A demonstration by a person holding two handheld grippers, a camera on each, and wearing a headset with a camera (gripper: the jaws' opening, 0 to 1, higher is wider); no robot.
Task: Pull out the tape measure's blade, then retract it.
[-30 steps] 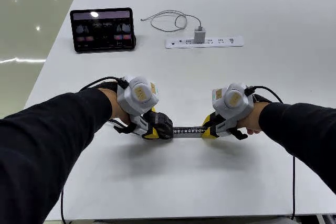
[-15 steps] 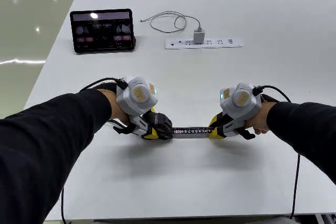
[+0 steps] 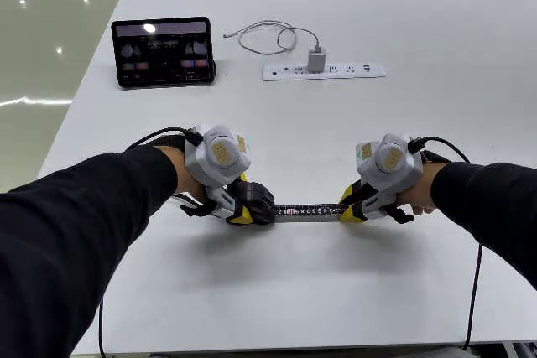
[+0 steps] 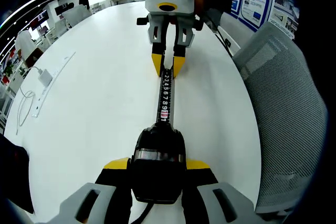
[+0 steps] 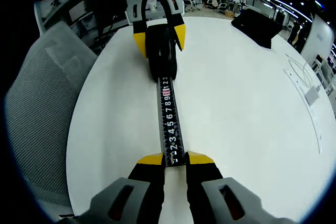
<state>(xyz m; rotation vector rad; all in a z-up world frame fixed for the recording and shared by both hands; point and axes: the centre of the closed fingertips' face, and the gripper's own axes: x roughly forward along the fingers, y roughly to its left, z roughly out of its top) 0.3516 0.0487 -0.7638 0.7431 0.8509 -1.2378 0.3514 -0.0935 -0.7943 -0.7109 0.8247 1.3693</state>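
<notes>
While the left gripper [image 3: 243, 210] clamps the black case of the tape measure [image 3: 258, 200], its 2 yellow-tipped fingers [image 4: 118, 163] press against the case's 2 sides, as the left gripper view shows from close up. The case is at the near part of the white table [image 3: 277, 291], a little left of the middle. I cannot tell whether it rests on the surface or is held just above it.

From the case, the blade [image 3: 309, 208] runs straight to the right, pulled out a short way. It ends between the fingers of the right gripper [image 3: 349, 212], which are closed on its tip. In the right gripper view the printed numbers are readable along the strip, with a red mark partway along it. The 2 grippers face each other, with the drawn blade between them.

Black sleeves [image 3: 84, 207] reach in from the near left and near right.

At the far left of the table a tablet [image 3: 164, 49] stands propped with its screen lit. To its right, far from the grippers, lies a white power strip [image 3: 352, 70] with a charger [image 3: 316, 59] plugged into it. A white cable [image 3: 267, 35] loops from the charger toward the far left. A grey mesh chair [image 4: 283, 108] stands at the table's near edge.
</notes>
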